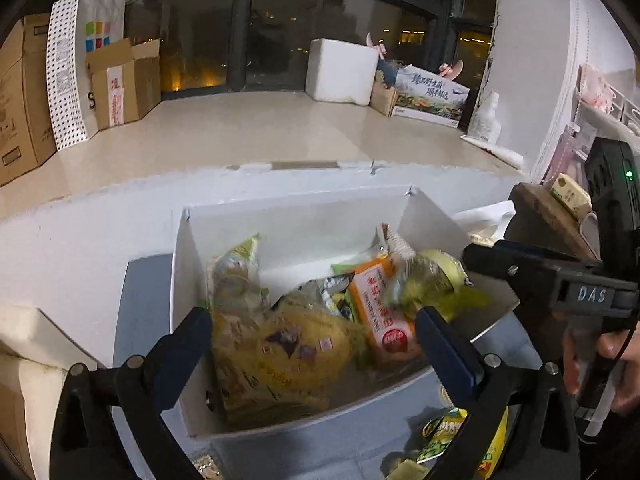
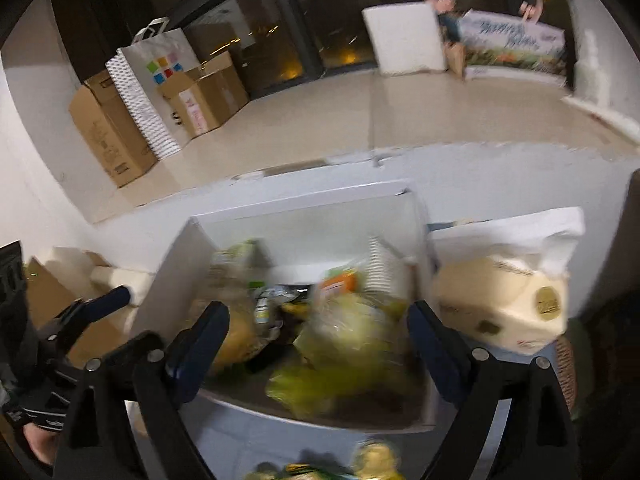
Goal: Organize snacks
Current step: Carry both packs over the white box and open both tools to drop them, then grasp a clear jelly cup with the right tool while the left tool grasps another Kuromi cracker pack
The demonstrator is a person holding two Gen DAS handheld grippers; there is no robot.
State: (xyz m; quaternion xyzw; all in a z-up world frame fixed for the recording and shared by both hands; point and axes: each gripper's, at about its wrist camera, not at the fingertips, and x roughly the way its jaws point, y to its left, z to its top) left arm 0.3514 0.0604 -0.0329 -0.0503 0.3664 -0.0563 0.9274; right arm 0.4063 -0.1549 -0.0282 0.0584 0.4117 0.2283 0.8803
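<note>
Hovered with jaws spread wide and gripping nothing: left gripper (image 1: 312,332) and right gripper (image 2: 318,328) above white box (image 1: 280,216) heaped with snack packets (image 1: 296,352) on pale table (image 1: 80,232).

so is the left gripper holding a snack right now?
No. The left gripper is open and empty above the white box of snacks.

In front of you the box (image 1: 280,216) sits on the table (image 1: 80,232), snack packets (image 1: 296,344) heaped inside it. More packets (image 1: 452,436) lie on the table nearer you, a tissue pack (image 2: 500,312) just right of the box, cartons (image 1: 24,96) far left.
</note>
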